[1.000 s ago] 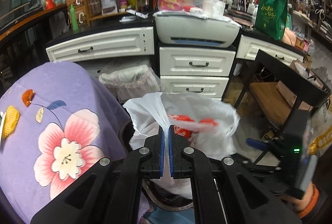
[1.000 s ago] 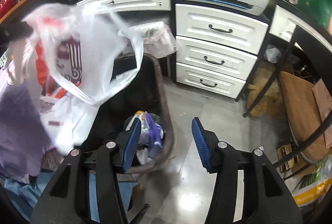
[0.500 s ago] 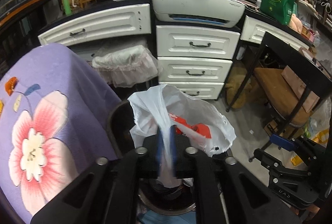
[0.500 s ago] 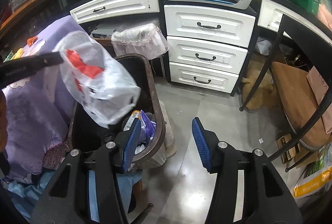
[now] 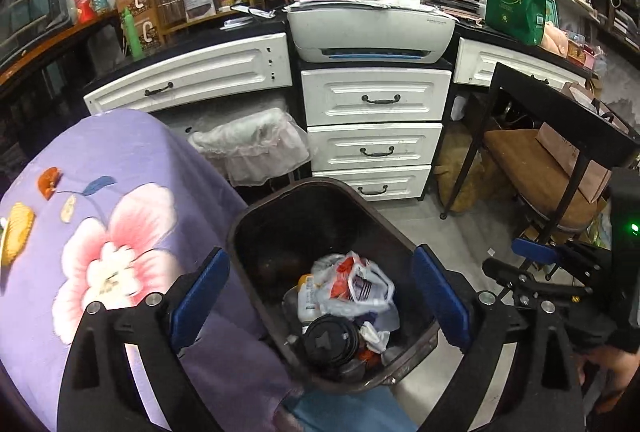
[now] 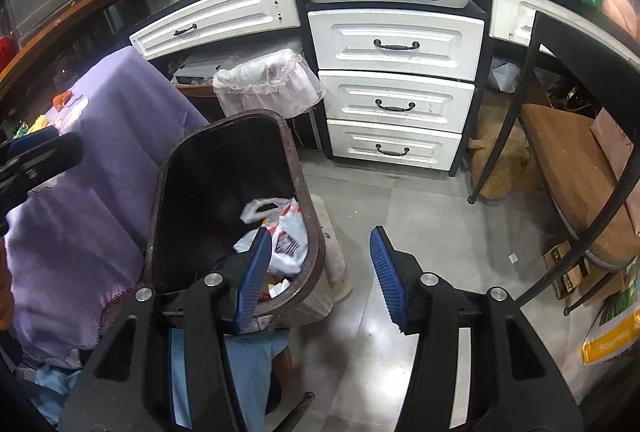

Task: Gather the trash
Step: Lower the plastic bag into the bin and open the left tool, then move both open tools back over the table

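**A:** How did the jaws stand at that moment?

**B:** The left gripper [image 5: 320, 296] had its jaws spreading wide with nothing between the blue pads; it hung over the dark brown plastic trash bin [image 5: 248, 228]. The right gripper [image 6: 316, 276] stood partly parted and empty too, its left pad in line with the bin's near right rim, its right pad over bare floor.

**A:** And the trash itself?

**B:** The crumpled white plastic bag with red print [image 5: 352, 288] lay inside the bin, free of both grippers, on top of a black round lid [image 5: 330, 340] and a white bottle [image 5: 306, 306]. From the right wrist view it sat against the bin's right wall.

**A:** So that piece was done?

**B:** I judged it delivered. What was left was harder to say: the grey tiled floor [image 6: 400, 199] to the right looked mostly clear apart from small white specks. The purple flowered cloth [image 5: 120, 232] to the left carried nothing I could call trash.

**A:** More to collect?

**B:** Possibly elsewhere; these views did not show it.
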Available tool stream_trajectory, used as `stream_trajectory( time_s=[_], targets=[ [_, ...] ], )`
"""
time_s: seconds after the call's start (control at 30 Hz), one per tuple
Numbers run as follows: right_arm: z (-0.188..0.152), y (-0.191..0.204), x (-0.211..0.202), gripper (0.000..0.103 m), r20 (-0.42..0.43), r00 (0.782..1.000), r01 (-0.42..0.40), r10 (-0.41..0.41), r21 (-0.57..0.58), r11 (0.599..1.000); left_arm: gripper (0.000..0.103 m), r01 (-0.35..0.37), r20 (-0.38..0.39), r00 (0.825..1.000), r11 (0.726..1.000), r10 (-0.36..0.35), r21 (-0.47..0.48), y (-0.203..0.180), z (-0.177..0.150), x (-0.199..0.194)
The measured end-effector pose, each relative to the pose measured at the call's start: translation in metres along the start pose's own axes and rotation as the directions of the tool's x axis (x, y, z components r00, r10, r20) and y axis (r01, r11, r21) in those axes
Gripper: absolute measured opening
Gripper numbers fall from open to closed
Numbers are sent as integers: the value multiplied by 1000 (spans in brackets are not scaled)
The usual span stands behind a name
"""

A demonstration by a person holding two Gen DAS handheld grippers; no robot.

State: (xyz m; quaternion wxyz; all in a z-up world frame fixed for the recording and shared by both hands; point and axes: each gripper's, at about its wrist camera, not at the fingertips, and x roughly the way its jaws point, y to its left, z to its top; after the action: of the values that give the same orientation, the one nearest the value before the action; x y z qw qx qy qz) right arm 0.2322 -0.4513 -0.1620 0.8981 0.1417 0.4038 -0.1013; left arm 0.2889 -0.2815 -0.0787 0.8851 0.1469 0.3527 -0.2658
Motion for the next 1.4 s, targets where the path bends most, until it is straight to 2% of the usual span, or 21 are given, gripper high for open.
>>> stream_trajectory(
  time_s=[0.1,0.3,0.47,0.63,0.83,0.93,1.03,1.13,1.23,1.4],
  targets=[
    [2,13,-5,52,9,1000,-20,20,-18,1000,95,-9,19,1000,1000,8,18,7,-1,-17],
    [13,56,-18,52,34,995,-86,90,-93,992,97,-80,81,994,996,76,43,33,-5,-56],
    [24,105,-28,52,49,986,-146,158,-191,971,97,-181,106,978,983,179,10,74,-14,-81],
    [34,164,-38,52,48,970,-212,238,-306,928,97,-253,94,962,966,256,-52,119,-29,-102],
    [44,232,-44,52,34,947,-277,320,-420,864,97,-350,60,931,928,360,-126,180,-52,-128],
    [49,260,-44,52,18,934,-310,356,-457,834,97,-369,27,924,909,381,-195,215,-64,-138],
    [53,285,-43,52,4,927,-326,376,-492,808,97,-428,8,897,872,443,-238,253,-73,-149],
    [56,310,-39,52,-17,921,-341,390,-521,782,97,-419,-14,901,860,434,-293,287,-78,-154],
    [62,331,-31,52,-40,919,-350,393,-544,763,97,-396,-62,913,843,403,-364,328,-81,-150],
    [69,355,-22,52,-51,920,-345,388,-573,743,93,-407,-112,912,838,394,-363,378,-78,-133]
  ],
)
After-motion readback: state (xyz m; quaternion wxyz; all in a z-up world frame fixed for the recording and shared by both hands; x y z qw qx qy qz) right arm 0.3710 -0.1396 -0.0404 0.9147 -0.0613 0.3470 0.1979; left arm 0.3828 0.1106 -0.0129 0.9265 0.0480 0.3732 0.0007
